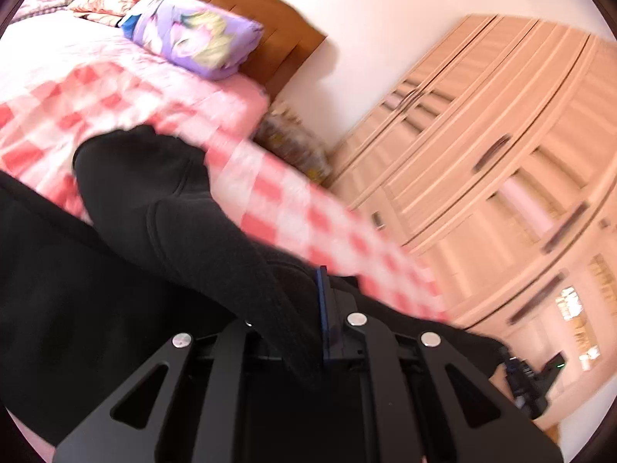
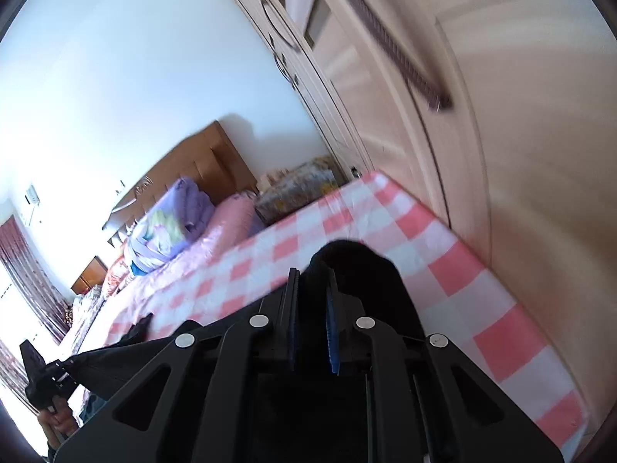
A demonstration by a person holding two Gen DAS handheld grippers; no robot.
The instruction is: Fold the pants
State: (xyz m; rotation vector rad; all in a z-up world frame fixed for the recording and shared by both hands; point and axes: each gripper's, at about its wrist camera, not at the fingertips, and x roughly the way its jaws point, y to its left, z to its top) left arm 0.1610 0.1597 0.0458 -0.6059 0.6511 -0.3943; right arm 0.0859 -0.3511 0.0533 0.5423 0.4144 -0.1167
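The black pants hang above the pink-and-white checked bed cover, held up by both grippers. My left gripper is shut on the pants' edge; the cloth drapes over and hides its left finger. In the right wrist view my right gripper is shut on a bunch of the black pants, which stick out past the blue finger pads. The left gripper and the hand holding it show at the lower left of that view, with black cloth stretched toward them.
The bed has a purple floral quilt bundle and pillows by the wooden headboard. A light wooden wardrobe stands beside the bed, with a cluttered nightstand between them. The bed's corner is near the wardrobe.
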